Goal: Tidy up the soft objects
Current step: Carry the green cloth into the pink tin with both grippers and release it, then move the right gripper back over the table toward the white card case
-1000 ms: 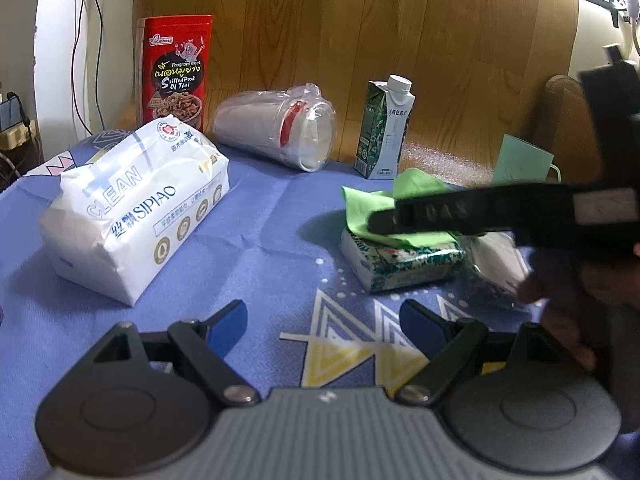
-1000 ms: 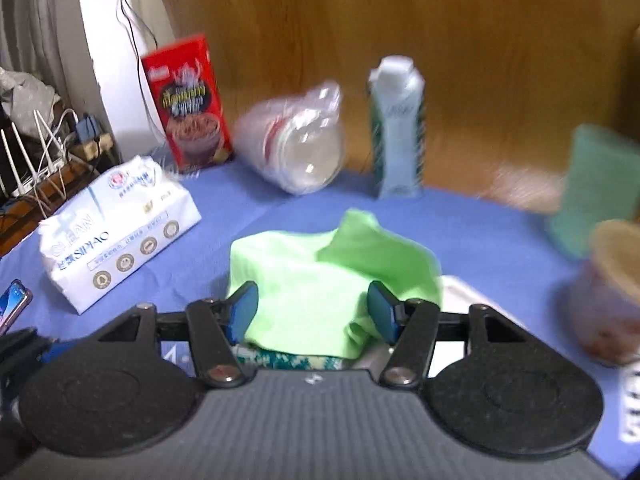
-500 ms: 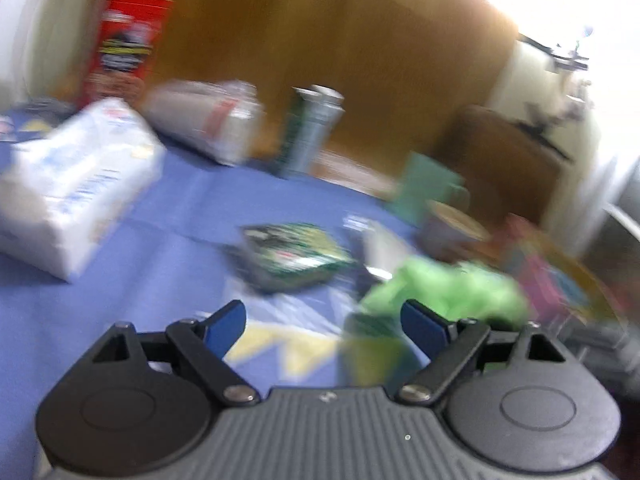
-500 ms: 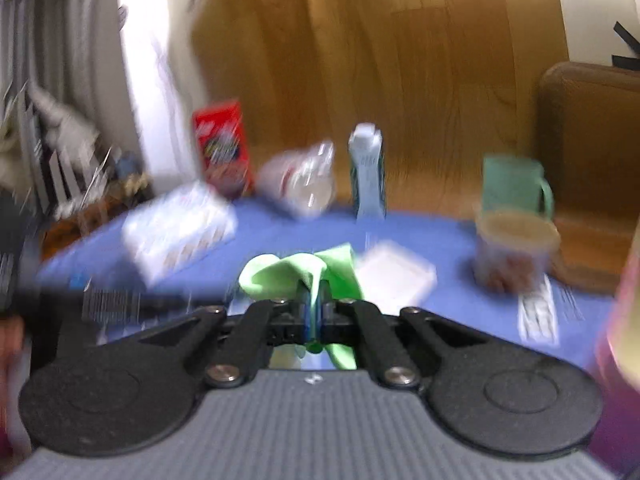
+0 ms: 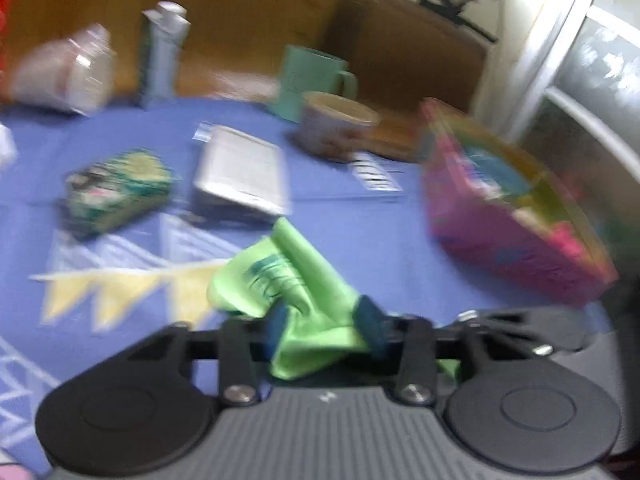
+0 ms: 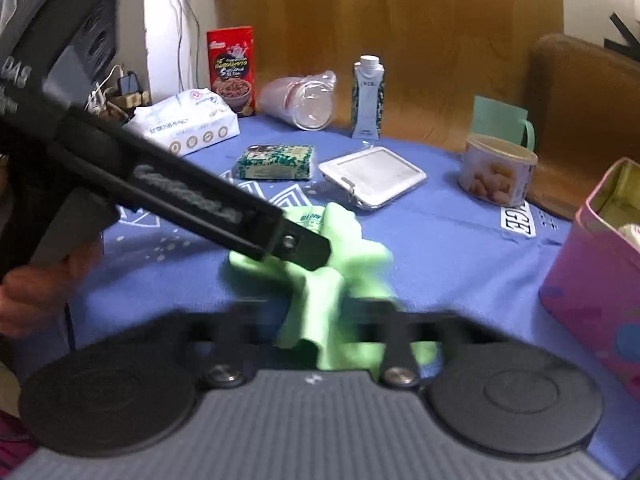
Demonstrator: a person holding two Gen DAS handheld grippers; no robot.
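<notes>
Both grippers grip the green cloth (image 5: 296,280), which bunches above the blue tablecloth (image 5: 360,232), just in front of the white flat case (image 6: 372,174). The left gripper (image 5: 324,316) has just closed, its blue pads pinching a fold of the cloth. The right gripper (image 6: 328,320) is clamped on another part. The pink box (image 6: 596,264) stands right of the cloth.

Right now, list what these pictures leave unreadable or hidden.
- Right hand-held gripper, right wrist view: jaws smeared by blur and covered by the green cloth.
- Pink box, left wrist view: contents blurred.
- Same box, right wrist view: cut off by the frame edge.
- Green packet, left wrist view: print blurred.
</notes>
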